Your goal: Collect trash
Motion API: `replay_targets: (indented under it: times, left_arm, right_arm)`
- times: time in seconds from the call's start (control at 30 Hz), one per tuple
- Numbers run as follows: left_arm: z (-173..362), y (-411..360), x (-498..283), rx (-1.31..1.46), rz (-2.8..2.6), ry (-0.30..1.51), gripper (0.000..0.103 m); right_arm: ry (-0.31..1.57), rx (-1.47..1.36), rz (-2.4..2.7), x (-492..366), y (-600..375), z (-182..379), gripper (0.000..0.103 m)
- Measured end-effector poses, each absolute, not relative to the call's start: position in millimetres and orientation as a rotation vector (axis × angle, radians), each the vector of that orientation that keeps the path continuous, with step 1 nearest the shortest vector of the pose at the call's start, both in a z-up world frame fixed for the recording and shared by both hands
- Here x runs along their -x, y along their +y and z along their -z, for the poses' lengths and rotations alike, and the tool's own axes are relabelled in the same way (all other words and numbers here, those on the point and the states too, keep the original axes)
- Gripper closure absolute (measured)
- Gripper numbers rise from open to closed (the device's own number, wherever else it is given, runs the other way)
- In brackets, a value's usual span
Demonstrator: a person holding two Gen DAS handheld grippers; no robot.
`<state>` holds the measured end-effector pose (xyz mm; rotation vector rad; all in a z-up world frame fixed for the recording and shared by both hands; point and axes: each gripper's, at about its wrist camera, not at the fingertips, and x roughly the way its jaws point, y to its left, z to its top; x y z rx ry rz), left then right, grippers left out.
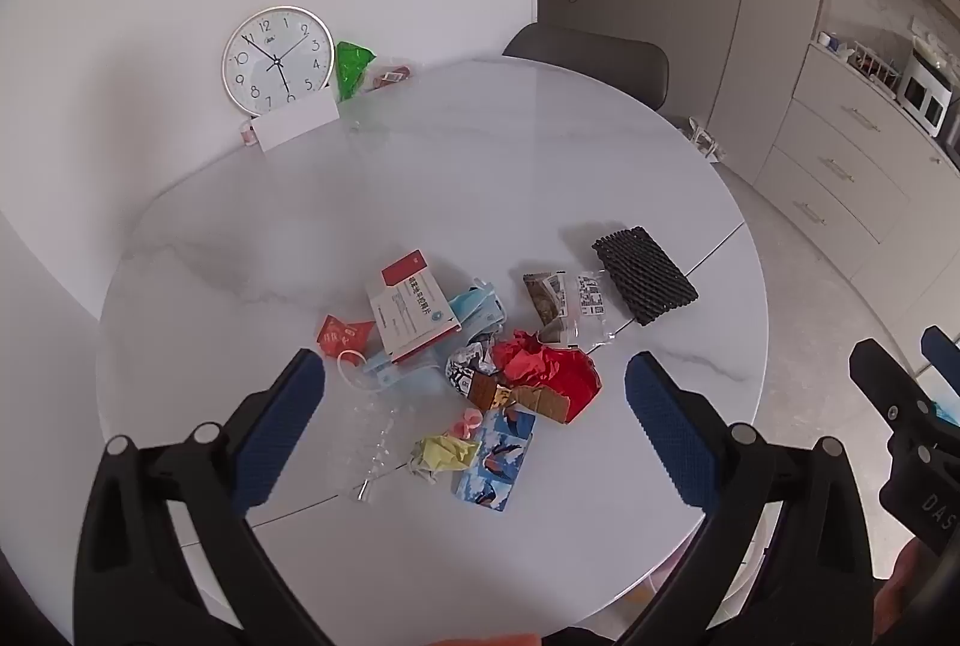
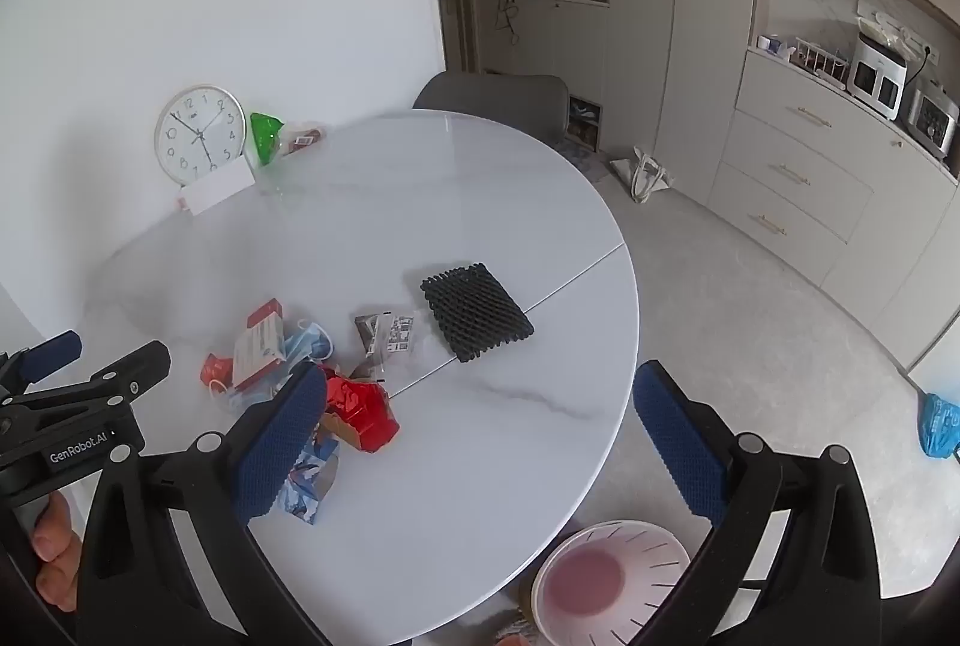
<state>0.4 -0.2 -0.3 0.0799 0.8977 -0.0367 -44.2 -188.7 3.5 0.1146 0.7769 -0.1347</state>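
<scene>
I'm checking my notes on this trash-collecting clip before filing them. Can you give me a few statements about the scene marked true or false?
1. Both hand-held grippers are open and empty. True: the left hand-held gripper and the right hand-held gripper hold nothing.
2. The black foam net lies apart from the pile of trash. True.
3. The clock lies flat on the table. False: it stands upright against the wall.
4. The red crumpled wrapper is in the bin. False: it is on the table; the bin sits below the table edge.
5. A chair stands at the table's far side. True.
</scene>
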Motion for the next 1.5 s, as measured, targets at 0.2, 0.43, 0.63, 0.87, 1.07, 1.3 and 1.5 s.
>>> replay_targets:
  times: [0.2,0.43,0.63,0.87,1.07,1.3,1.5]
  left_arm:
    - [0.1,0.6,0.0,-0.073,0.041,0.897,0.007]
    - [6.5,3.6,2.1,-0.069,0.032,0.906,0.007]
    - [8.8,4.6,2.7,-0.068,0.032,0.908,0.007]
    - [10.7,6.3,3.2,-0.067,0.03,0.911,0.007]
    - [12.0,7.6,3.4,-0.067,0.031,0.912,0.007]
    - [13.0,8.1,3.3,-0.068,0.03,0.913,0.007]
    - [15.4,10.2,5.4,-0.067,0.027,0.917,0.007]
  right_arm:
    - [0.777,-0.119,0.135,44.0,-188.2,-3.4,0.002]
    - [0.774,-0.113,0.133,44.1,-186.6,-3.9,0.002]
    - [0.775,-0.112,0.133,44.0,-186.0,-2.9,0.002]
    - [0.775,-0.11,0.133,45.7,-183.6,-2.4,0.002]
    - [0.774,-0.108,0.131,44.9,-183.9,-2.1,0.002]
    - [0.776,-0.108,0.133,44.5,-182.8,-1.9,0.002]
    - [0.777,-0.103,0.128,43.3,-178.5,0.7,0.002]
